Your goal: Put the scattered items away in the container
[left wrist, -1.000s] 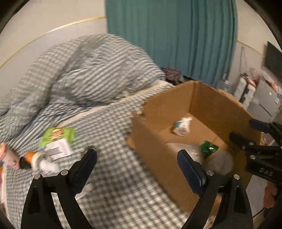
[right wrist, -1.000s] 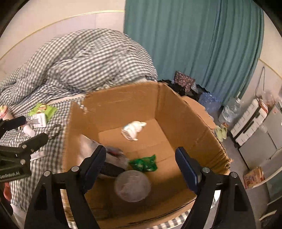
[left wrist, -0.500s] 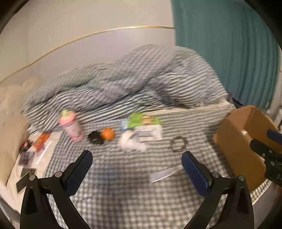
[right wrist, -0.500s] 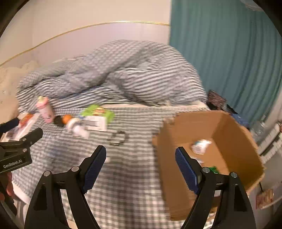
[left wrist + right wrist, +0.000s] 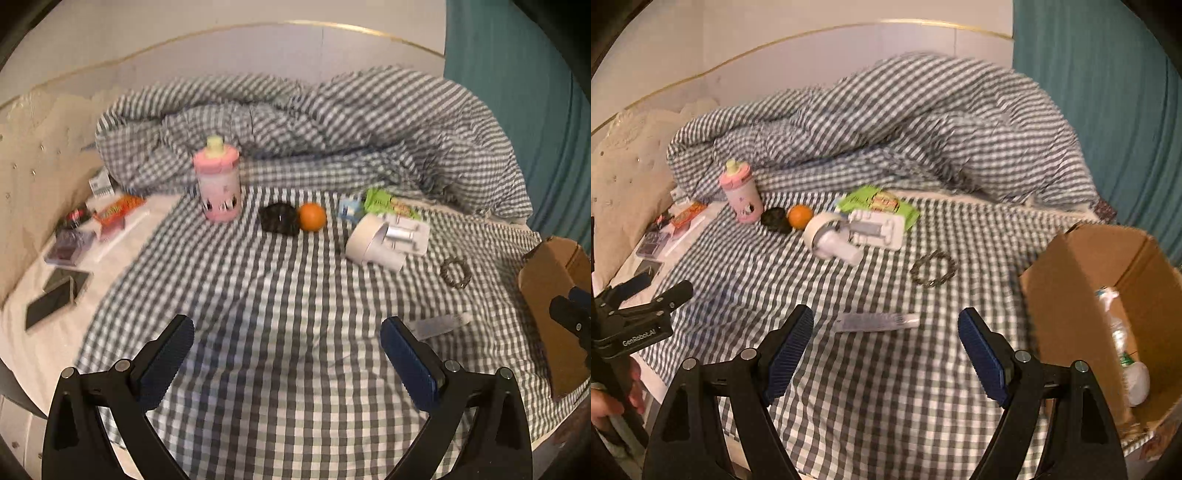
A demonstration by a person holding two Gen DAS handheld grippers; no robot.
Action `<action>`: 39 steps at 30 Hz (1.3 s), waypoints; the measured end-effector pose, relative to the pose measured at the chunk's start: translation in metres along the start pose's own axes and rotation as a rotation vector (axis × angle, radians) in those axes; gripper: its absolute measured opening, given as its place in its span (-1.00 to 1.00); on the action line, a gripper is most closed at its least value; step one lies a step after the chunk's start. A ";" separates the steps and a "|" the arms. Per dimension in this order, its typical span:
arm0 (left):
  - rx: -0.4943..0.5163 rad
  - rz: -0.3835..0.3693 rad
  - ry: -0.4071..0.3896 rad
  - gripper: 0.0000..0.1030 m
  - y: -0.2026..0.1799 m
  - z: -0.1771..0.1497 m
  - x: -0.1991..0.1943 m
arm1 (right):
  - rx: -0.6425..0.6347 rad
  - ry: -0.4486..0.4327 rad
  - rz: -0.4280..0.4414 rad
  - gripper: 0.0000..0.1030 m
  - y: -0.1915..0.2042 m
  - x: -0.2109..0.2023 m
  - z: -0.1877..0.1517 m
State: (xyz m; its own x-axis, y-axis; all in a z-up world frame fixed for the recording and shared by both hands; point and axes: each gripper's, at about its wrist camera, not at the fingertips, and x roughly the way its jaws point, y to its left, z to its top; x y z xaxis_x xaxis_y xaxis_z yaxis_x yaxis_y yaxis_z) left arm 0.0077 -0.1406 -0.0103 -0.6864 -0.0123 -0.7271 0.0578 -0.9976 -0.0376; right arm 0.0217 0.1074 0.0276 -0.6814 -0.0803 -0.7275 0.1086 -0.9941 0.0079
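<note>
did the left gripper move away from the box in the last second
Yes. The left gripper swung left: the cardboard box, a second ago right before its fingers, now sits at the view's right edge, with the pink bottle ahead.

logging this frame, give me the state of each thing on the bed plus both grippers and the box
left gripper: open, empty
right gripper: open, empty
box: open, items inside
pink bottle: upright, capped
orange: beside black object
white cup: on its side
tube: lying flat
bracelet: flat, on the sheet
green packet: flat, partly under white pack
</note>
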 end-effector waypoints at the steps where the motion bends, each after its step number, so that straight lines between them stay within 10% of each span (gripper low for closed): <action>1: 0.000 -0.002 0.006 1.00 0.000 -0.001 0.004 | -0.005 0.011 0.001 0.57 0.002 0.007 -0.001; 21: 0.155 -0.127 -0.005 1.00 -0.073 0.058 0.150 | -0.033 0.149 -0.028 0.56 -0.019 0.120 0.013; 30: 0.069 -0.220 0.073 1.00 -0.071 0.075 0.223 | 0.007 0.173 -0.035 0.56 -0.040 0.154 0.026; 32: 0.041 -0.250 0.087 0.71 -0.066 0.075 0.228 | 0.003 0.181 -0.034 0.56 -0.039 0.161 0.027; 34: 0.026 -0.318 0.097 -0.35 -0.061 0.076 0.229 | -0.006 0.190 -0.031 0.56 -0.036 0.168 0.029; 39: 0.128 -0.262 0.106 -0.47 -0.067 0.076 0.220 | -0.027 0.192 -0.004 0.56 -0.022 0.179 0.035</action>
State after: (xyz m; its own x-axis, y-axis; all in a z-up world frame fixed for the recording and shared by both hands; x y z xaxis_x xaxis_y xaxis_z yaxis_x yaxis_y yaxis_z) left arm -0.2017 -0.0811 -0.1157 -0.5859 0.2471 -0.7718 -0.2074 -0.9664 -0.1520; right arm -0.1275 0.1123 -0.0790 -0.5313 -0.0584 -0.8452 0.1276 -0.9918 -0.0117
